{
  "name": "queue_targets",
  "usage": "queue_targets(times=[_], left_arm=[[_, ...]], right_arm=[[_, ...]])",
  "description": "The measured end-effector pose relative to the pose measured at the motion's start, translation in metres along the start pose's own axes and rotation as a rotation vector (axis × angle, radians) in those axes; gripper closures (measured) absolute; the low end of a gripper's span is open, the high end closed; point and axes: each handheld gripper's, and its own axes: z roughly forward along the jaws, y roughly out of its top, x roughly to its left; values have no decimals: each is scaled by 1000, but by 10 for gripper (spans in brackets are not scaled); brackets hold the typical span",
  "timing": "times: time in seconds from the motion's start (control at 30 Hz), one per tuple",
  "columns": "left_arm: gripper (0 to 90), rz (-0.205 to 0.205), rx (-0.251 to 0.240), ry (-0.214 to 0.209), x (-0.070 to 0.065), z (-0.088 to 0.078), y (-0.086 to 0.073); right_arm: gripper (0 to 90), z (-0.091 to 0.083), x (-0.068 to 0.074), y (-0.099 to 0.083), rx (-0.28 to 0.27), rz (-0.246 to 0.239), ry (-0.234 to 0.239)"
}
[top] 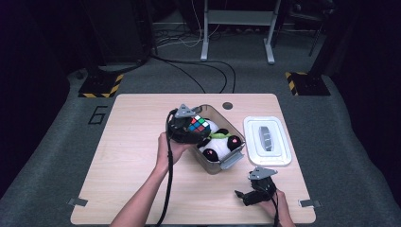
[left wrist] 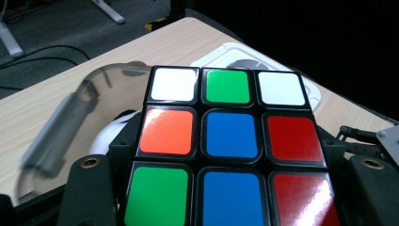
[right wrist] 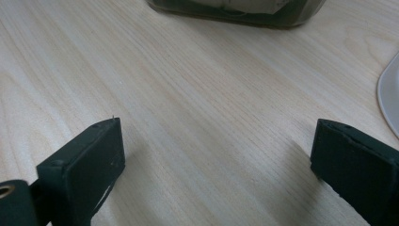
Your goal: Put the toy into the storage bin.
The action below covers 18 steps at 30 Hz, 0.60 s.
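A colour puzzle cube (top: 198, 124) hangs above the near-left part of a clear plastic bin (top: 218, 164) in the high view, with my left gripper (top: 191, 127) shut on it. In the left gripper view the cube (left wrist: 230, 136) shows white, green, orange, blue and red squares between the two black jaws. A panda plush (top: 220, 143) lies inside the bin. My right gripper (top: 247, 196) rests low over the table near the front right edge; its jaws stand wide open with only bare wood (right wrist: 211, 117) between them.
The bin's white lid (top: 267, 140) lies flat on the table to the right of the bin. The light wooden table (top: 127, 156) ends at grey carpet with cables and desk legs beyond the far edge.
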Motion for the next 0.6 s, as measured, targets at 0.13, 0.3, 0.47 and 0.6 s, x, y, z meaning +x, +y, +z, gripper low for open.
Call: queue_targets(times=[0.13, 0.3, 0.47, 0.6], left_arm=[[334, -9, 14, -11, -12, 18, 0], [334, 11, 56, -24, -23, 41, 1], [334, 26, 96, -24, -28, 54, 1], [334, 54, 129, -31, -36, 63, -5]], right_arm=[[30, 0, 0, 0, 0, -2, 1], [39, 0, 0, 0, -7, -6, -1], [43, 0, 0, 0, -7, -6, 4], [46, 0, 0, 0, -8, -6, 3]])
